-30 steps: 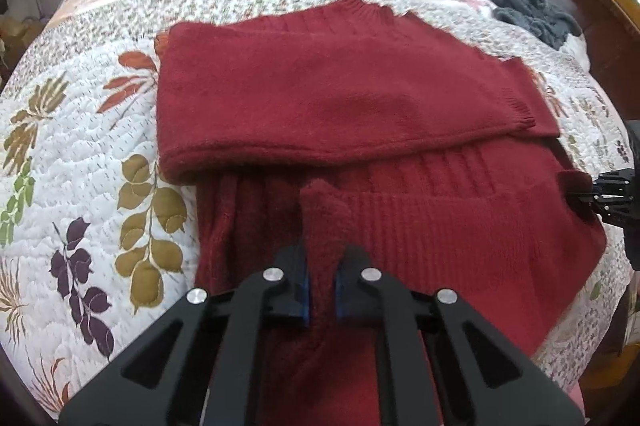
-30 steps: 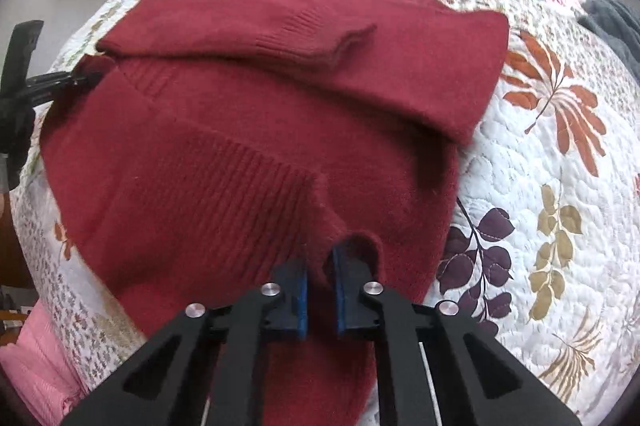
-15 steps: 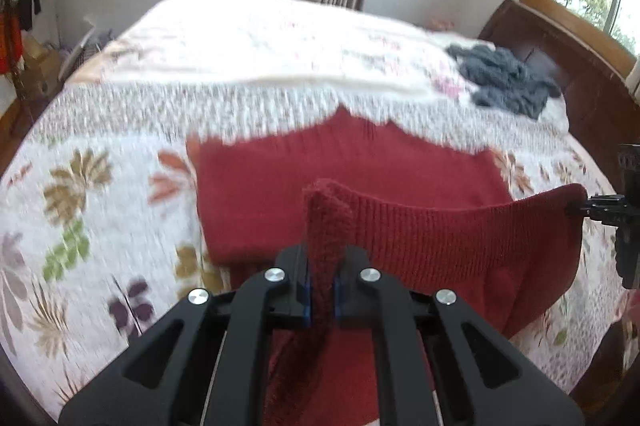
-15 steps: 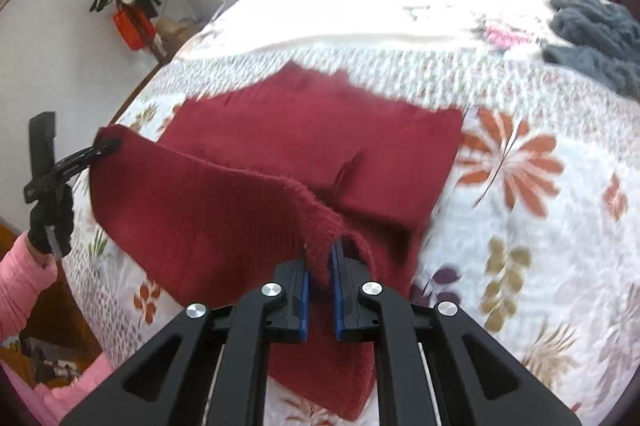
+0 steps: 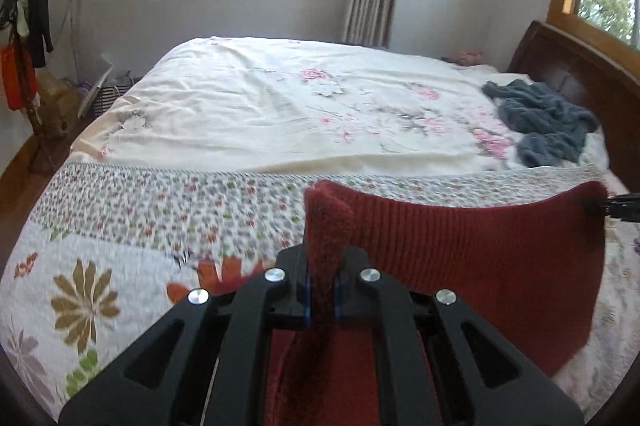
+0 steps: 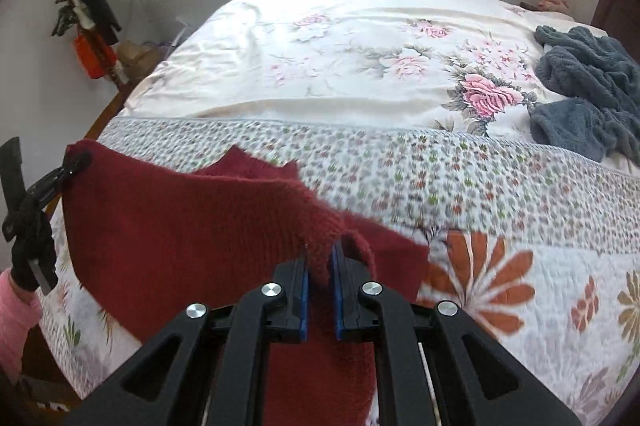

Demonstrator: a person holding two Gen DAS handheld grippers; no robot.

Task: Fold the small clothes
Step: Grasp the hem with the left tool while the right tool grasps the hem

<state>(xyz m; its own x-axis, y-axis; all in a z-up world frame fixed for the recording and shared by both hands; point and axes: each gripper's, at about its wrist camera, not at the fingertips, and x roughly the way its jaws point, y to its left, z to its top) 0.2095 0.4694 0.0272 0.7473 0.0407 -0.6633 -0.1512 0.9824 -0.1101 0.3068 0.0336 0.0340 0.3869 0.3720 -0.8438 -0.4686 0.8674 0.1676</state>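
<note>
A dark red knitted sweater (image 5: 480, 258) hangs lifted above the quilted bed, its ribbed hem stretched between both grippers. My left gripper (image 5: 320, 290) is shut on one hem corner, which sticks up between the blue pads. My right gripper (image 6: 319, 266) is shut on the other corner of the sweater (image 6: 180, 226). In the left wrist view the right gripper's tip (image 5: 620, 208) shows at the far right edge. The right wrist view shows the left gripper (image 6: 60, 174) at the far left, held by a gloved hand (image 6: 32, 250). The sweater's collar (image 6: 256, 162) peeks out behind the raised hem.
A leaf-patterned quilt (image 5: 140, 226) covers the near bed, with a cream floral sheet (image 5: 300, 106) beyond. A grey-blue fluffy garment (image 6: 584, 86) lies at the far right by the wooden headboard (image 5: 580, 82). Clothes hang on a stand (image 6: 88, 26) at the left wall.
Both grippers have lifted the sweater's hem up off the bed and carried it forward over the upper half. The views have tilted up, showing windows and walls.
</note>
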